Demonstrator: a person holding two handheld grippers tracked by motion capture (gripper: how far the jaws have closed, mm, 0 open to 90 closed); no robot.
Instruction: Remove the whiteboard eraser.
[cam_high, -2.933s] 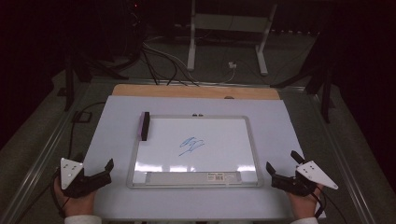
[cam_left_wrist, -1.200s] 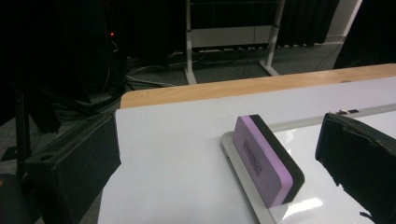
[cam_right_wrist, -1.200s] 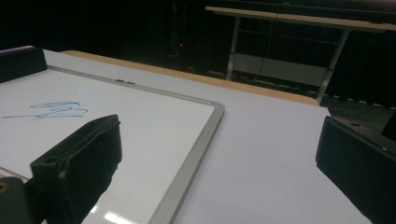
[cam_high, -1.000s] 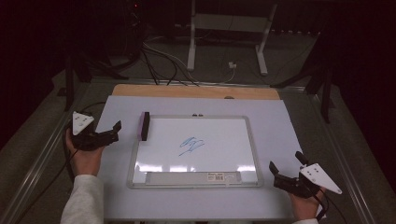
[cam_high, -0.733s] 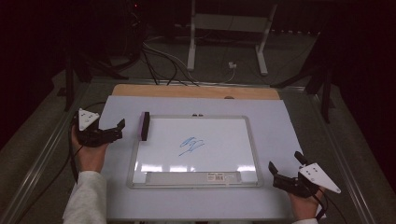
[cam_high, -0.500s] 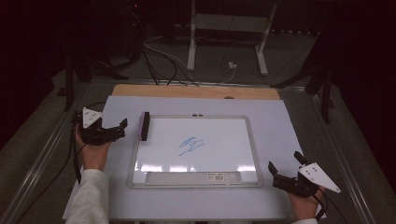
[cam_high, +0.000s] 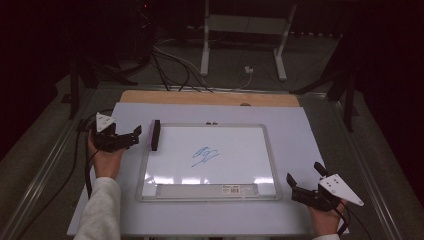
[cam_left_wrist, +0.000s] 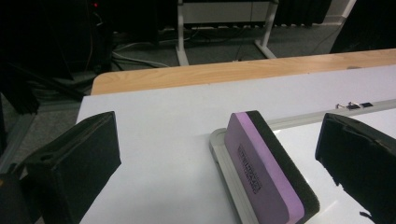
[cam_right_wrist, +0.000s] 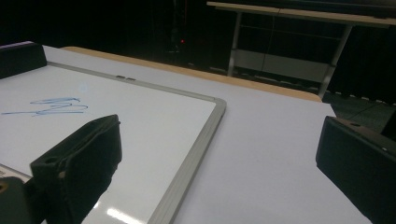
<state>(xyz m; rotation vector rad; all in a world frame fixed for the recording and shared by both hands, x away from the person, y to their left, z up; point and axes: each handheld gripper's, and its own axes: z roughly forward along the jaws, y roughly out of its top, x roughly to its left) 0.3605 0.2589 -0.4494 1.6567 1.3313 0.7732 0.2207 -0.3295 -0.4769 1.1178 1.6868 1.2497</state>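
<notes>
A whiteboard (cam_high: 250, 170) with a grey frame lies flat on the white table (cam_high: 300, 125), with a blue scribble (cam_high: 205, 156) at its middle. A purple-backed eraser (cam_high: 154, 135) with black felt stands on edge on the board's left rim. My left gripper (cam_high: 135, 135) is open just left of the eraser, jaws pointing at it; in the left gripper view the eraser (cam_left_wrist: 268, 170) stands between and beyond the spread jaws of that gripper (cam_left_wrist: 224, 168). My right gripper (cam_high: 302, 185) is open at the board's lower right corner, over bare table, with the scribble (cam_right_wrist: 51, 106) off to its left.
A printed label strip (cam_high: 207, 189) runs along the board's near edge. A wooden strip (cam_high: 210, 98) borders the table's far side. Beyond it stand a white stand (cam_high: 240, 30) and loose cables (cam_high: 170, 65) on the floor.
My left gripper has travelled from the near left corner up and rightward to the eraser's side. The right gripper has stayed almost in place.
</notes>
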